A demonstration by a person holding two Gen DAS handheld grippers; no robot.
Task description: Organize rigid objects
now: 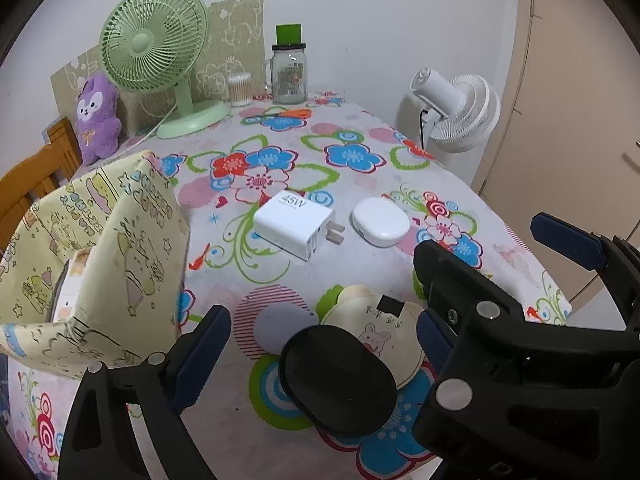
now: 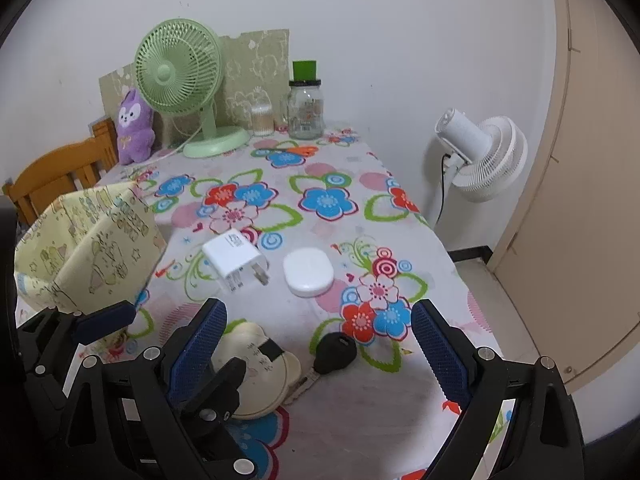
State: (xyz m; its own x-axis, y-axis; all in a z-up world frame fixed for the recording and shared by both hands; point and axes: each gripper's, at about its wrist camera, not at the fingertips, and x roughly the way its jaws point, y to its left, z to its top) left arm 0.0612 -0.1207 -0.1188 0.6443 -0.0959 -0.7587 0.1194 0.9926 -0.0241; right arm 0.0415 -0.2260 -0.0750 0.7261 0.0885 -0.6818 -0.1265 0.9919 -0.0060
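A white 45W charger and a white oval case lie mid-table. A cream round compact lies near the front edge, with a black oval case beside it in the left wrist view. A black key fob lies right of the compact. A pale yellow fabric bin stands at the left. My left gripper is open, its jaws either side of the black case and compact. My right gripper is open over the key fob.
At the back of the floral tablecloth stand a green desk fan, a glass jar, a cotton-swab tub and a purple plush. A white floor fan stands right of the table. A wooden chair is at left.
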